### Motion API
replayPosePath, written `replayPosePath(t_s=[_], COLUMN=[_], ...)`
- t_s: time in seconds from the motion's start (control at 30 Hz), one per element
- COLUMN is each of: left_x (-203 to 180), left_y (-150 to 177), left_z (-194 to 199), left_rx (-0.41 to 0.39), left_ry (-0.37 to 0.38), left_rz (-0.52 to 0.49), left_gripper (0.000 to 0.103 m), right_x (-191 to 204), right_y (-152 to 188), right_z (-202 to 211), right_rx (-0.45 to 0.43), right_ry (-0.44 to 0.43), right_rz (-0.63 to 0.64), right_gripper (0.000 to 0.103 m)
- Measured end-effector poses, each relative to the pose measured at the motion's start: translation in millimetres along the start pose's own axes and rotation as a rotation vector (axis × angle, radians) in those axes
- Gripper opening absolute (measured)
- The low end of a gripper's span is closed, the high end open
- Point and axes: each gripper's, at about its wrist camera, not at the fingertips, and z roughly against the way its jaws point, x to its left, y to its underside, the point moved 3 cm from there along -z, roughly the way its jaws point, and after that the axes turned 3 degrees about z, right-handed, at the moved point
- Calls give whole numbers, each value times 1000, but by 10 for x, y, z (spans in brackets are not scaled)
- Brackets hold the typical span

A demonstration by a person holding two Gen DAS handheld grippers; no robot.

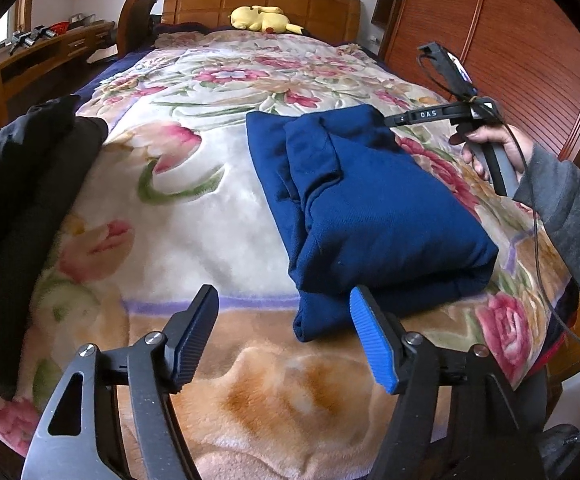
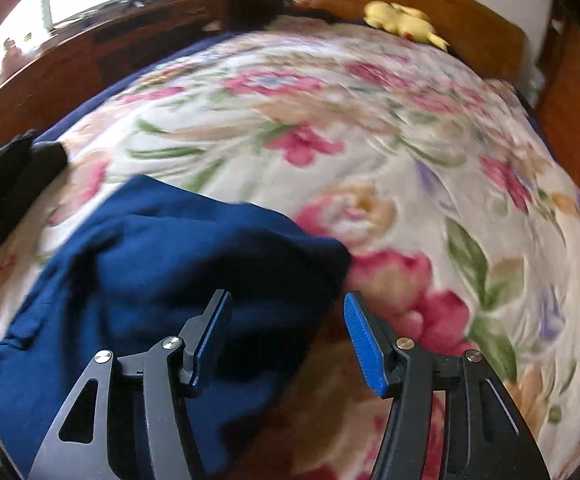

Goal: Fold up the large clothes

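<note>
Blue garment (image 1: 374, 208) lies folded into a thick, roughly rectangular bundle on the bed (image 1: 194, 208), toward the foot edge and the right-side edge. Long axis runs foot to head, skewed slightly toward the right side. Knit fabric, soft, fine ribbed weave; a rolled cuff or hem shows on top, and one layer spills out loose at the near foot-end corner.

Left hand-held gripper (image 1: 284, 336): jaws spread wide, nothing between them. It hovers just off the foot edge; the bundle's near corner sits directly ahead, slightly right of its centre line.

Right hand-held gripper (image 2: 288, 334): jaws likewise spread, empty. Its view is motion-blurred. The garment (image 2: 162, 280) lies ahead and to its left; the floral cover is ahead to the right. In the left wrist view the right hand (image 1: 490, 148) holds the tool above the bundle's far right corner, clear of the cloth.

Judgement: the fold looks nearly complete. Left gripper is nearer the loose foot-end layer, so a tuck or tidy there would fall to it; the thick stack may slump if pinched at one layer only.

Bed cover: plush fleece, cream with pink flowers. Dark clothing (image 1: 22, 184) is heaped at the left-side edge. Yellow plush toy (image 1: 264, 18) at the wooden headboard (image 1: 258, 0).
</note>
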Motion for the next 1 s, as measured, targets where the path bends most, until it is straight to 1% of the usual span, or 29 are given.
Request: replayPosePath(t_s=[0.13,0.2,0.3,0.4,0.43,0.47,0.5,0.53,0.57,0.6,0.63,0.7,0.8,0.9,1.0], left_x=[-7,-9,-14,-45,-66,-96,-119,-136,-143,-135,-124,-99,-143,-212,-165], left_y=[32,61,96,133,144,159,176,199,204,209,203,180,140,18,-158], left_z=[-99,-142,-198,-266,-285,-309,-334,-362,-371,-369,-356,-317,-217,3,192], left_rx=[23,36,52,57,60,64,70,78,78,70,64,48,0,-84,-158], left_ry=[1,2,10,44,52,66,79,96,107,107,118,149,150,149,132], left_rz=[8,14,26,40,38,31,30,35,42,49,59,88,80,62,58], left_gripper=[69,69,69,68,61,56,49,40,39,31,21,17,12,10,9], right_x=[-74,-131,-215,-352,-382,-410,-423,-400,-369,-345,-306,-281,-232,-123,34], right_y=[68,88,115,150,167,186,196,212,225,254,243,198,90,4,-115], right_z=[-376,-503,-620,-780,-801,-816,-822,-815,-785,-760,-730,-666,-451,-216,22], right_rx=[88,88,80,70,62,53,44,37,25,16,6,-32,-117,-181,-239], right_ry=[-31,-60,-111,-188,-216,-248,-296,-363,-388,-370,-361,-346,-325,-302,-286], right_rz=[-44,-79,-165,-242,-262,-281,-296,-309,-312,-295,-269,-251,-235,-204,-157], right_gripper=[66,67,70,70,70,66,52,26,23,16,12,10,9,8,8])
